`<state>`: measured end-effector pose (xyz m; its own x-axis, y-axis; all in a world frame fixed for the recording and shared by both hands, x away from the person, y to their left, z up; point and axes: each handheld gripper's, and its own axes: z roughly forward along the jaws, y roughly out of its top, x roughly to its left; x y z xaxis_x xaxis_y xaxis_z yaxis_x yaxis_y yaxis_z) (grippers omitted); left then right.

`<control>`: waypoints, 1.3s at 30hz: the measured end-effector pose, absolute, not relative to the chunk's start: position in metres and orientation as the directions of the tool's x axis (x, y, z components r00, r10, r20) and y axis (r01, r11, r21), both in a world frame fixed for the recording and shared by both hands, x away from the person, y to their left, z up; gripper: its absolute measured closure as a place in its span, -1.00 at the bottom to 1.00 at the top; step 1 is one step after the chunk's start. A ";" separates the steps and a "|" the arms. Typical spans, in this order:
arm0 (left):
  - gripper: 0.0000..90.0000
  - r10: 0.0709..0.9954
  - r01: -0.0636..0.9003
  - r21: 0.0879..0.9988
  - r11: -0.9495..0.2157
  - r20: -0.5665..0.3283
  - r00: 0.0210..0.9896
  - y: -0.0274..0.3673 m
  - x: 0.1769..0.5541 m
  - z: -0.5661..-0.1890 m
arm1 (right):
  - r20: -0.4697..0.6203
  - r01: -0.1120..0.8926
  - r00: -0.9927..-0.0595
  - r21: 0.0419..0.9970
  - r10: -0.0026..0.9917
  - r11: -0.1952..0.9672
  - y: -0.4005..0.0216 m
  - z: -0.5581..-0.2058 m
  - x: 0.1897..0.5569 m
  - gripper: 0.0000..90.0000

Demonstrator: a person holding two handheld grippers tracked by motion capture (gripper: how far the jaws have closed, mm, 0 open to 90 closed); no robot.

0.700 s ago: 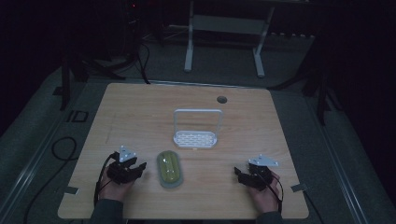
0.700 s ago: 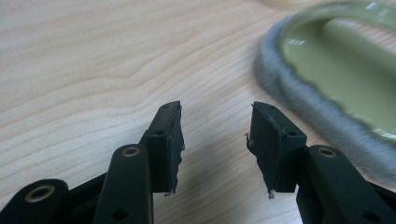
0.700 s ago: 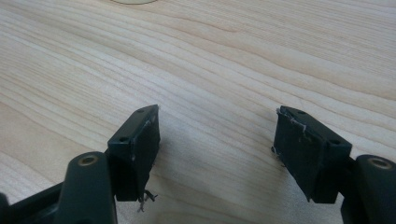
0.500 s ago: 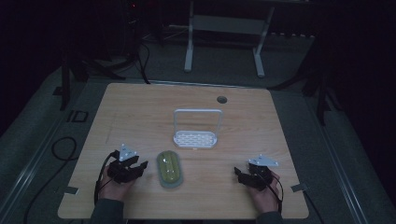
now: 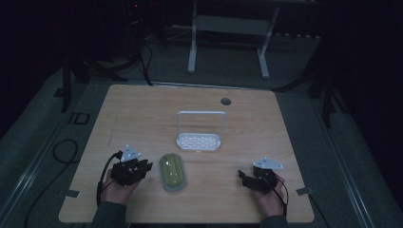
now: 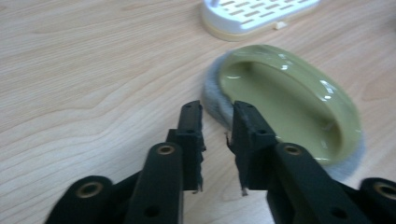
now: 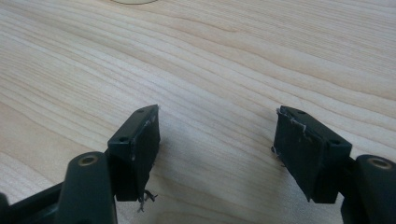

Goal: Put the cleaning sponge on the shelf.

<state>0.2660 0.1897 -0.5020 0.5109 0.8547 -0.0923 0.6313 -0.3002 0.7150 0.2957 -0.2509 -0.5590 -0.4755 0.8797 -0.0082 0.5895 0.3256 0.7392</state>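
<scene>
While left gripper (image 6: 215,140) sits just beside dish (image 5: 172,171), jaws narrowly parted, empty; dish long axis runs away from person; right gripper (image 7: 217,154) wide, empty, well apart.

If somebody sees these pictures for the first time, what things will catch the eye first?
The glossy olive-green oval dish on a grey pad lies near the front of the pale wooden table. Behind it stands the white slotted plastic rack with a tall handle. The left tongs sit beside the dish, jaws narrowly apart and empty.

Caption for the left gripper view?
Left gripper, jaws slightly apart and empty, pointing at green dish beside white rack.
</scene>
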 end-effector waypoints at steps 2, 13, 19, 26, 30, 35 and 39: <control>0.74 0.842 0.627 0.713 -0.316 -0.094 0.531 0.188 0.266 -0.499 | -0.008 0.590 -0.475 0.739 0.880 0.325 -0.251 -0.559 0.296 -0.32; 0.99 0.808 0.614 0.702 -0.361 -0.093 0.582 0.172 0.268 -0.490 | -0.008 0.589 -0.476 0.739 0.880 0.326 -0.251 -0.559 0.296 -0.32; 1.00 0.795 0.609 0.695 -0.382 -0.090 0.601 0.163 0.270 -0.487 | -0.008 0.590 -0.475 0.739 0.880 0.325 -0.251 -0.559 0.296 -0.32; 1.00 0.778 0.593 0.697 -0.404 -0.080 0.624 0.152 0.272 -0.482 | -0.008 0.590 -0.476 0.739 0.880 0.326 -0.251 -0.559 0.296 -0.32; 1.00 0.767 0.589 0.691 -0.419 -0.077 0.637 0.146 0.273 -0.481 | -0.008 0.590 -0.475 0.739 0.880 0.325 -0.251 -0.559 0.296 -0.32; 1.00 0.755 0.582 0.688 -0.432 -0.077 0.651 0.138 0.274 -0.481 | -0.008 0.590 -0.475 0.739 0.880 0.325 -0.251 -0.559 0.296 -0.32; 1.00 0.745 0.579 0.682 -0.447 -0.075 0.663 0.130 0.275 -0.482 | -0.008 0.590 -0.475 0.739 0.880 0.325 -0.251 -0.559 0.296 -0.32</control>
<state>0.2750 0.1301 -0.4821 0.6630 0.7448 -0.0754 0.5793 -0.4466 0.6818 0.2957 -0.2508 -0.5590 -0.4751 0.8799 -0.0081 0.5897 0.3253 0.7392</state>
